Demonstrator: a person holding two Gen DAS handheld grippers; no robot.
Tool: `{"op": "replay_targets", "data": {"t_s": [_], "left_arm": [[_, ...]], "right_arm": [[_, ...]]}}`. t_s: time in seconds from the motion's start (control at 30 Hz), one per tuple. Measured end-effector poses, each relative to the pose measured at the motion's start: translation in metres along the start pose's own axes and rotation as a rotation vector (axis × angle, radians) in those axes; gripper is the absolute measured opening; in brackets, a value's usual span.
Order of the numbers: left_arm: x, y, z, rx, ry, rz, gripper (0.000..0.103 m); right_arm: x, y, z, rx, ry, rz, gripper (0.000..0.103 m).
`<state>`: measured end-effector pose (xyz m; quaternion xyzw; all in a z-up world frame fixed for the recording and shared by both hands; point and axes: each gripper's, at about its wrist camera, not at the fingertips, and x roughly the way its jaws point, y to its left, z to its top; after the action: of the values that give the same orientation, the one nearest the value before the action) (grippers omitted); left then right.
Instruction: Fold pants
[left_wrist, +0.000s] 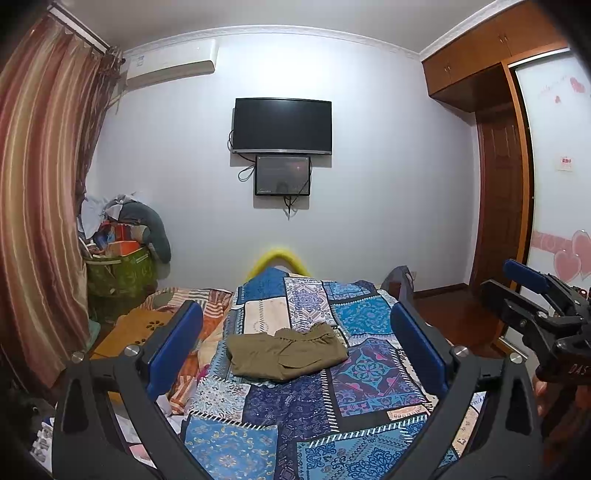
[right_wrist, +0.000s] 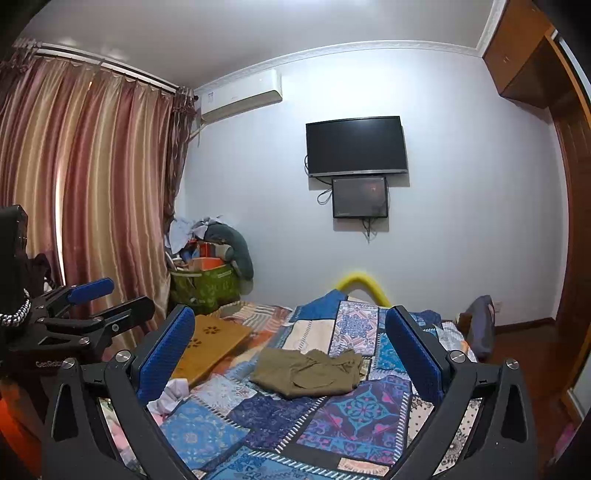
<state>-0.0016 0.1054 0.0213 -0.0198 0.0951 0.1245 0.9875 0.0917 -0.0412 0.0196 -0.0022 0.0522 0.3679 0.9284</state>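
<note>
Olive-green cloth was all the task offered: the pants (left_wrist: 286, 354) lay in a loose bundle on the patchwork quilt (left_wrist: 369, 373) of the bed, ahead of both tools and touched by neither.

At nine o'clock of the bundle in the left wrist view, a striped blanket (left_wrist: 207, 321) and a tan board (left_wrist: 144, 328) crowded the quilt's edge; a leg drawn out that way could have dragged over them or slid off the bed. The left claw (left_wrist: 295, 350) hung spread wide, its blue pads (left_wrist: 175, 343) framing the pants from well short of them. The waistband looked bunched at twelve o'clock, so a pinch there risked catching several layers and folding in a twist.

The right claw (right_wrist: 290, 352) was likewise spread and empty, short of the pants (right_wrist: 306, 373). The two tools sat close side by side, so reaching together for the small bundle might have knocked them against each other.
</note>
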Motion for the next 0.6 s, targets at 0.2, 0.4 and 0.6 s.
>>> {"op": "replay_targets", "data": {"t_s": [0.2,0.4,0.6], "left_arm": [[-0.0003,0.0014,0.0016,-0.005,0.003,-0.013,0.103],[0.0002,0.0007,0.0006,0.005,0.004,-0.011,0.103],[-0.0003,-0.0003,0.0015,0.010,-0.001,-0.014,0.103]], "right_arm": [[-0.0010,-0.0005,0.0003,0.002,0.000,-0.003,0.103],[-0.0023,-0.0004,0.0005,-0.003,-0.001,-0.007,0.103],[-0.0025,-0.0007,0.0022,0.000,-0.001,-0.010,0.103]]}}
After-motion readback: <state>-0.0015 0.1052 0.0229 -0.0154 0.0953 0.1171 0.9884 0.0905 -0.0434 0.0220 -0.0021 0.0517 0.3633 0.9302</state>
